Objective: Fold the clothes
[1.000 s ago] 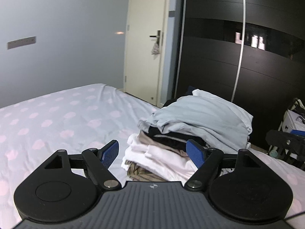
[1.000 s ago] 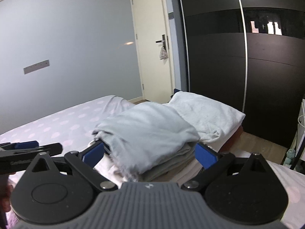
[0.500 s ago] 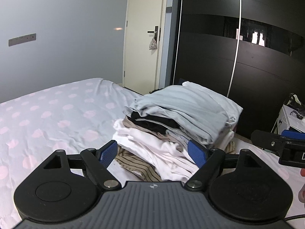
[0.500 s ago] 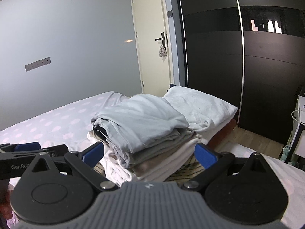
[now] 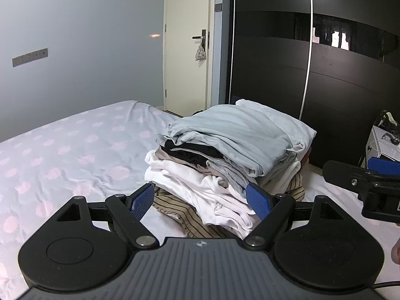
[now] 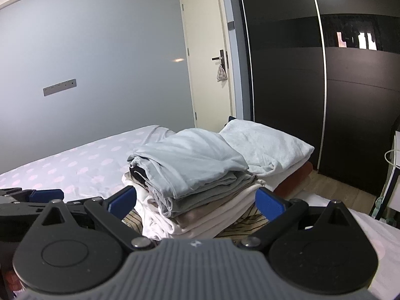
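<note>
Folded clothes stack (image 5: 225, 157) piled near the bed (image 5: 75, 150) corner by the wardrobe (image 5: 325, 75), pale blue on top. Left gripper (image 5: 200, 201) spread wide, holding nothing, short of the pile.

Same stack (image 6: 190, 175) ahead; right gripper (image 6: 196, 200) likewise gaping, empty.

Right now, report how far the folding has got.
Done: a folded stack sits on the bed, pale blue piece on top. In hand: nothing; left gripper and right gripper are open, empty. Left: no loose clothes in view.
</note>
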Available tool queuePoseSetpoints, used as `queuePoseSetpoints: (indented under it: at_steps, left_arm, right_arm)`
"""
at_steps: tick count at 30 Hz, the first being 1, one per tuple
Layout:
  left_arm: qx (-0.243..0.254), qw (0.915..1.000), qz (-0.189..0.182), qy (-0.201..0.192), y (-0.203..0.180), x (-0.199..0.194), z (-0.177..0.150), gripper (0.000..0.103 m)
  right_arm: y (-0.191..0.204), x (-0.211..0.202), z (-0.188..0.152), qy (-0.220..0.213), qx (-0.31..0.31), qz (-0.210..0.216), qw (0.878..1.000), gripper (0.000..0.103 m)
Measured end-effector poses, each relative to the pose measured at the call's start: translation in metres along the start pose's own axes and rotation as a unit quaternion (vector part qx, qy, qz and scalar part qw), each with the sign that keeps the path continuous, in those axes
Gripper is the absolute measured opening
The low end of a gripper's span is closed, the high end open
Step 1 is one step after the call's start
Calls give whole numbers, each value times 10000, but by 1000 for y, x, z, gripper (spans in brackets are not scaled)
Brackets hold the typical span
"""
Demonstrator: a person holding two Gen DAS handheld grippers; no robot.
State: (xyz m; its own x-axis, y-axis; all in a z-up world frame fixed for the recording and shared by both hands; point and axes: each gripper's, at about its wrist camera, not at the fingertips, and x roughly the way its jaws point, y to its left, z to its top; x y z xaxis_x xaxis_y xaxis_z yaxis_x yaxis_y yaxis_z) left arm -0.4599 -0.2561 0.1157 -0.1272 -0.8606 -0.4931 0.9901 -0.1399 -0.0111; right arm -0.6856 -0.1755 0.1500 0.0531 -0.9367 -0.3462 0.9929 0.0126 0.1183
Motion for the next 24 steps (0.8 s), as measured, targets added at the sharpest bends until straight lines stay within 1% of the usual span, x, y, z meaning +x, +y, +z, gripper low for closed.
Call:
queuePoseSetpoints:
  at_steps: [6, 11, 24]
  left_arm:
    - [-10, 10000, 14, 9, -1, -1, 1, 80]
    - [7, 10000, 16, 62, -2, 2, -1, 80]
    - [204, 9996, 111, 180, -12, 2, 3, 80]
  right_arm:
    - [0, -2, -1, -42, -62, 69, 9999, 102]
    - [0, -1, -3, 11, -109, 96, 9999, 102]
    - [4, -1, -2, 116, -309, 18, 9995, 102]
